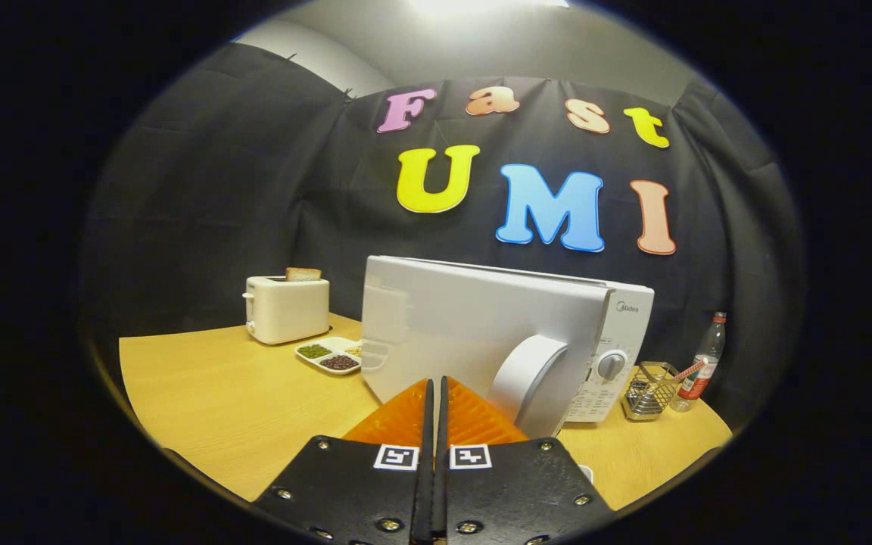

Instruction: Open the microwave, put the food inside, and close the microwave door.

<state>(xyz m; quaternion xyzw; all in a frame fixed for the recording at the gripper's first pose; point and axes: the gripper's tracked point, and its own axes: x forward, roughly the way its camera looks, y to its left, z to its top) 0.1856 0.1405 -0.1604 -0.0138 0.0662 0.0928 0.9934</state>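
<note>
While its fingers are pressed together on nothing, the gripper [434, 390] sits just before the microwave door [481, 333].

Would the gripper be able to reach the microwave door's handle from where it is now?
Probably yes: the gripper, fingers closed together, sits just before the microwave door, and its handle lies just beside the fingertips with nothing between.

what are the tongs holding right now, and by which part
Nothing. The tongs are shut with no gap and nothing between their fingers, their tips close before the microwave door, beside its handle.
</note>
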